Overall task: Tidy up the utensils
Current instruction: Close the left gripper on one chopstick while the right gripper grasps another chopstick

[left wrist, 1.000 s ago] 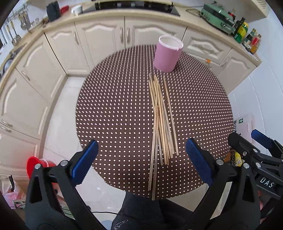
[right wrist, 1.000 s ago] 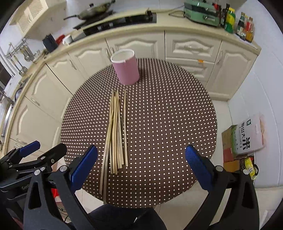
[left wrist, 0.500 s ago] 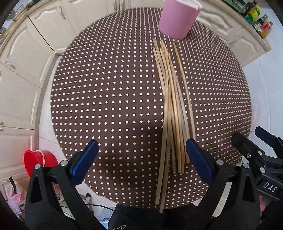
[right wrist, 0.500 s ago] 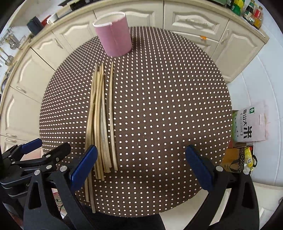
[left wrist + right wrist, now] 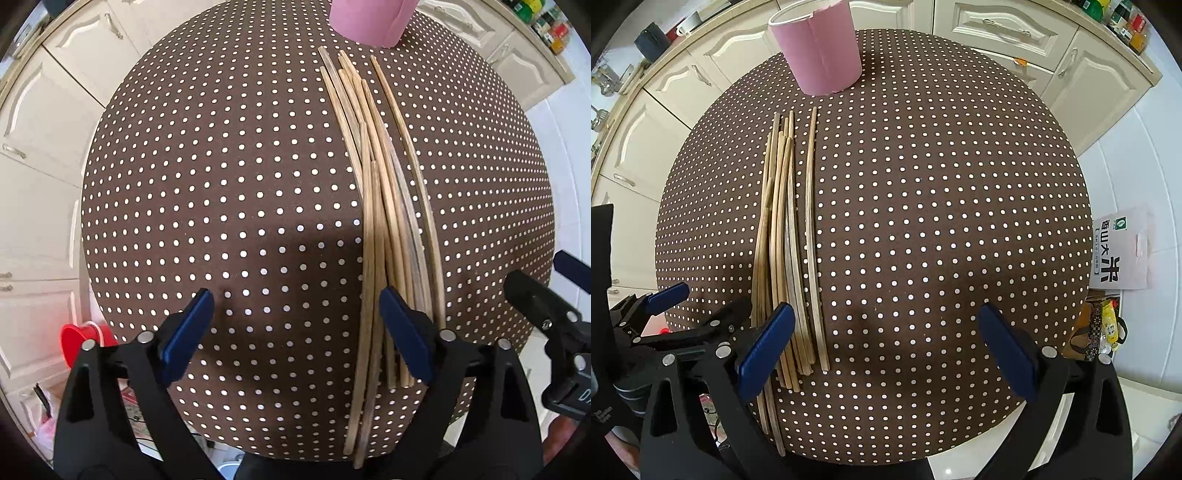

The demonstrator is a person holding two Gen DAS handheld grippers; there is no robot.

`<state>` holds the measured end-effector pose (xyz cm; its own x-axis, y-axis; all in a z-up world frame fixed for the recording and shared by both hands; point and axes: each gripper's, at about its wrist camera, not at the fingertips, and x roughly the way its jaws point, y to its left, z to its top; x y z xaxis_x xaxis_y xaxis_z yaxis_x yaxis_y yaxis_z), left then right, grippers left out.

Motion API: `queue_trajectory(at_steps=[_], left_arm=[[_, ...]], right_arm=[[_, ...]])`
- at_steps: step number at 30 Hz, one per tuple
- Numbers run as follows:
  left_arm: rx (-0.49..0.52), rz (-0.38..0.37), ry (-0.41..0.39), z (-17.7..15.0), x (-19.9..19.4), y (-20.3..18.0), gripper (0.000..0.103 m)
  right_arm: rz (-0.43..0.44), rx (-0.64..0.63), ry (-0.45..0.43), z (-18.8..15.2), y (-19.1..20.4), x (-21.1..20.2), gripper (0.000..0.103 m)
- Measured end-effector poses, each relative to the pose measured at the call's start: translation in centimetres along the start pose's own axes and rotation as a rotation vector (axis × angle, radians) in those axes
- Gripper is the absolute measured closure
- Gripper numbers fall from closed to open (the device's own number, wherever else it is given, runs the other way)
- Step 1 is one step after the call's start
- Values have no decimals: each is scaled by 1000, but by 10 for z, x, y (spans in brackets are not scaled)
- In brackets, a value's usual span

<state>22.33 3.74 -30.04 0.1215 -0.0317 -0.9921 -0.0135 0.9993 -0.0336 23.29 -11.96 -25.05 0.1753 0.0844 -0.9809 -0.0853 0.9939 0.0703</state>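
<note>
A: Both grippers have come down closer to the bench (image 5: 221,184) than a second ago. Left gripper (image 5: 295,328): fingers closing, nothing pinched; one blue pad (image 5: 404,332) overlaps the chopsticks (image 5: 380,229).

B: Right gripper (image 5: 886,347): fingers spread wide, released, nothing between. Chopsticks lie flat in a loose bundle, far tips near the upright pink cup (image 5: 822,55).
</note>
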Motion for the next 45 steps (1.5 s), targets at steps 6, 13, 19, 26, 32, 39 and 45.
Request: queue_trajectory(at_steps=[6,13,19,26,32,39,45], left_arm=[[8,-8,5,9,13,6,16],[33,72,37,17,36,-3,16],[5,17,-45,23,21,2,73],[-38,-25,-53,25,19,12,96],[-76,-38,-73,9,8,25,97],[-90,-57,-96,-4,-2,35,97],[-80,-96,-83,-10,0,48,97]], right_arm=[[-3,-4,9,2,4,7,8],[-5,8,14,2,2,12,8],[-4,18,9,1,-1,10,8],[58,26,-35,-5,1,-7,15],[276,63,-61,-14,8,-19,39],[407,30,-16,-26,36,-14,71],[398,33,53,-28,53,5,81]])
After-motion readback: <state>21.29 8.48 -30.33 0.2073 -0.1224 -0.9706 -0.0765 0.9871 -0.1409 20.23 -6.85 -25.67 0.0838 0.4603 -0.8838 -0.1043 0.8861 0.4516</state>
